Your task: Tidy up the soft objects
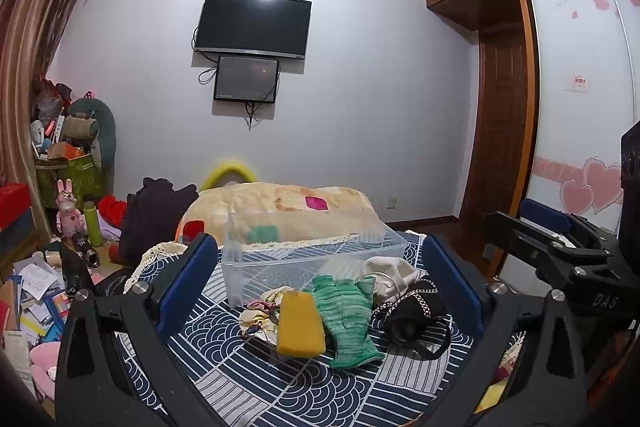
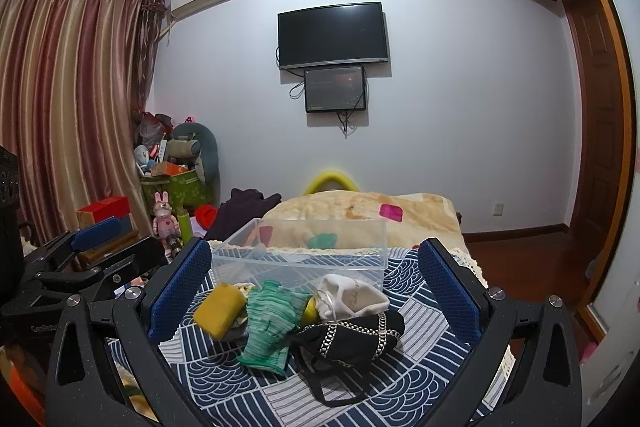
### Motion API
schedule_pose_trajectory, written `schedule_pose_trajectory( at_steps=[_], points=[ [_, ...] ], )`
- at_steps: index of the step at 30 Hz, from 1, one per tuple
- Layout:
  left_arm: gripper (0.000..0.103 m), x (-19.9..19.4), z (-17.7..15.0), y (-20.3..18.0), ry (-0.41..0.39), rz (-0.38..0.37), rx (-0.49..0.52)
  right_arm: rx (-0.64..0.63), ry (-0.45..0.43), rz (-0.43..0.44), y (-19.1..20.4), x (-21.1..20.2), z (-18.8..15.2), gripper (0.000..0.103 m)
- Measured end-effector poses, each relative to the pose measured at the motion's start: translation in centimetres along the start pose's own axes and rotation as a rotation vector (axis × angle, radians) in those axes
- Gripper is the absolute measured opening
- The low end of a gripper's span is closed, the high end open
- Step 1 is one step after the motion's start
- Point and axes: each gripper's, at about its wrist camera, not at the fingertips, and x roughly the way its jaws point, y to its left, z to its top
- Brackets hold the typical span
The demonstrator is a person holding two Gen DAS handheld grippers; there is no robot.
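Observation:
A pile of soft things lies on the blue patterned bedcover (image 1: pixel 288 391) in front of an empty clear plastic bin (image 1: pixel 304 251): a yellow sponge (image 1: pixel 300 325), a green knit glove (image 1: pixel 346 319), a white cloth pouch (image 1: pixel 390 273), a black bag with a chain strap (image 1: pixel 416 311) and a small floral cloth (image 1: pixel 258 319). My left gripper (image 1: pixel 320 283) is open and empty, its blue pads either side of the pile. My right gripper (image 2: pixel 316 285) is open and empty over the same sponge (image 2: pixel 220 309), glove (image 2: pixel 268 323), pouch (image 2: pixel 352 297), bag (image 2: pixel 352 335) and bin (image 2: pixel 304 255).
A folded beige quilt (image 1: pixel 288 211) and dark clothing (image 1: pixel 154 215) lie behind the bin. Cluttered boxes and toys (image 1: pixel 68 163) stand at the left by the curtain. A wardrobe (image 1: pixel 576 87) and door are at the right. The right gripper (image 1: pixel 560 251) shows in the left view.

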Motion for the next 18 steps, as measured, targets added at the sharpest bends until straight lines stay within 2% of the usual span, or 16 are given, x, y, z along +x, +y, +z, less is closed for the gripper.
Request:
schedule_pose_trajectory(
  at_steps=[9, 16, 17, 18],
  points=[
    [0.103, 0.1, -0.4, -0.2, 0.0, -0.019, 0.01, 0.004, 0.011, -0.001, 0.0, 0.3, -0.2, 0.103],
    [0.102, 1.2, -1.1, 0.9, 0.023, -0.032, -0.031, -0.016, 0.021, -0.011, 0.1, 0.9, -0.7, 0.103],
    [0.099, 1.5, -1.3, 1.0, 0.029, -0.03, -0.033, -0.024, 0.021, -0.018, 0.2, 1.0, -0.8, 0.103],
    [0.091, 1.6, -1.4, 1.1, 0.033, -0.029, -0.033, -0.029, 0.024, -0.023, 0.2, 1.2, -0.9, 0.103]
  ],
)
